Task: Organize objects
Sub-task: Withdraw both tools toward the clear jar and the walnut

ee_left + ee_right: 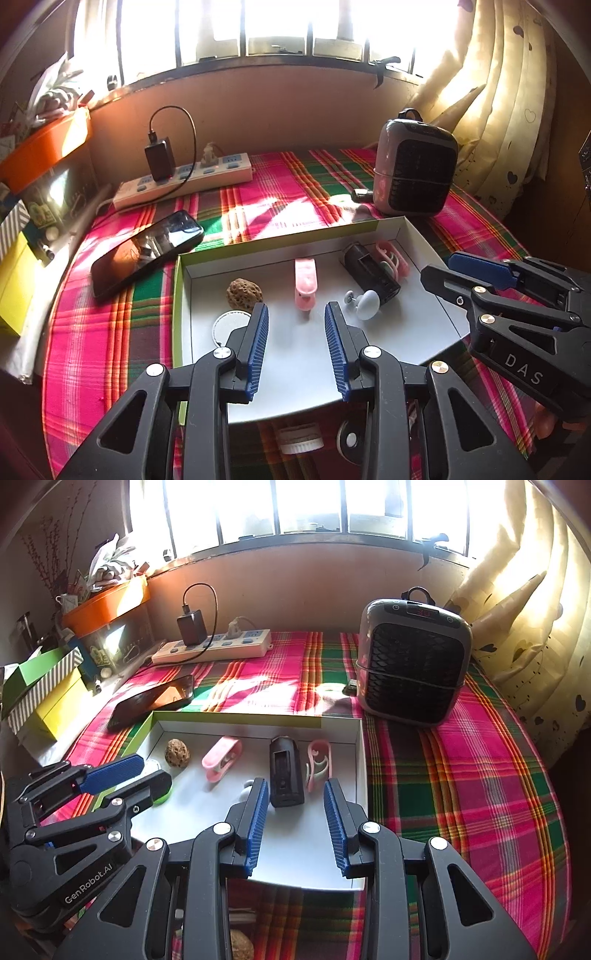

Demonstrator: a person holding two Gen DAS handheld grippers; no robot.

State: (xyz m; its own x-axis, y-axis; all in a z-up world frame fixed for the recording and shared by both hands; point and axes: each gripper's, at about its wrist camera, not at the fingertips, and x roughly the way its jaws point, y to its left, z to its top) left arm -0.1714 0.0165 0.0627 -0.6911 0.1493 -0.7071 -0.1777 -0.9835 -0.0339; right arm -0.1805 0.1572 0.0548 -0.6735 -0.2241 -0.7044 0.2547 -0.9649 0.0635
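Both tongs, left (pixel 296 328) and right (pixel 295 805), are open and hold nothing. The box (pixel 288 242) on the table already has small things. Next, grab another.

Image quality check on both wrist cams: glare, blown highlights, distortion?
Left wrist view: window blown out white, sun patches on the plaid cloth, reflections on the phone, strong fisheye bend along the sill; the left tongs look sharp. Right wrist view: the same clipped window, curtain overexposed, dark vignette at the corners, box tray evenly lit and readable.
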